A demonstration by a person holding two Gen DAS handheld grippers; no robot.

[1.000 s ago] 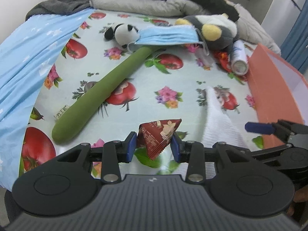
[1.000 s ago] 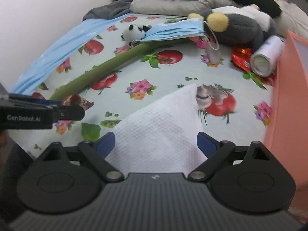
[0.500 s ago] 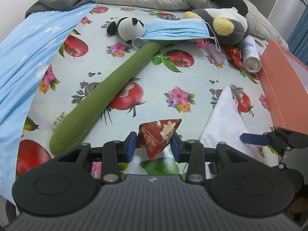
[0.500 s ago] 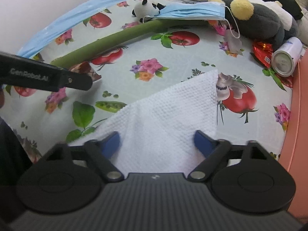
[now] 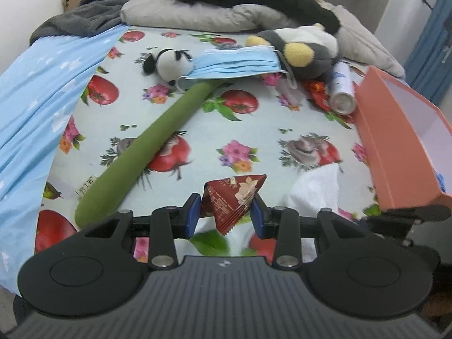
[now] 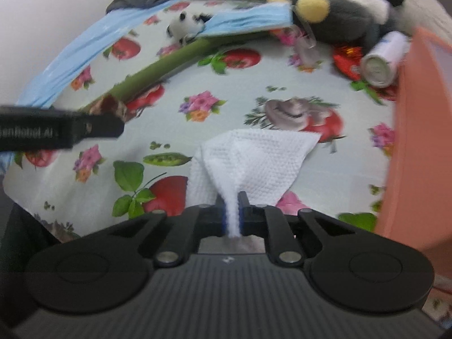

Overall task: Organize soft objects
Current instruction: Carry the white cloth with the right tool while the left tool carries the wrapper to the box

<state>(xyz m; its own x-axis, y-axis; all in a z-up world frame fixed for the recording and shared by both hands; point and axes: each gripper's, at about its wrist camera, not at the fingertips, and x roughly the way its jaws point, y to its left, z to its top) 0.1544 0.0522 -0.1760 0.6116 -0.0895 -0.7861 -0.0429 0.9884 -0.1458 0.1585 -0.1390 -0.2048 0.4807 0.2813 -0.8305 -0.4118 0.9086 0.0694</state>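
My left gripper (image 5: 226, 216) is shut on a dark red triangular snack packet (image 5: 233, 197), held just above the flowered cloth. In the right wrist view my right gripper (image 6: 232, 216) is closing its jaws on a white paper towel (image 6: 254, 161); the towel is bunched and pinched between the pads, and its free part fans out ahead over the cloth. The towel (image 5: 316, 189) also shows at the lower right of the left wrist view. Farther back lie a long green plush stick (image 5: 147, 147), a small panda plush (image 5: 169, 63), a blue face mask (image 5: 240, 65) and a grey and yellow plush (image 5: 305, 48).
An open orange box (image 5: 395, 152) stands along the right side, close to the towel. A white spray can (image 5: 341, 87) and a red wrapper (image 6: 347, 62) lie by the grey plush. A light blue sheet (image 5: 31, 107) drapes the left edge; dark clothes and a pillow (image 5: 197, 14) pile at the back.
The right gripper's jaws have come together from wide apart and now pinch the paper towel, which has bunched up. The left gripper still holds the snack packet and has shifted slightly.
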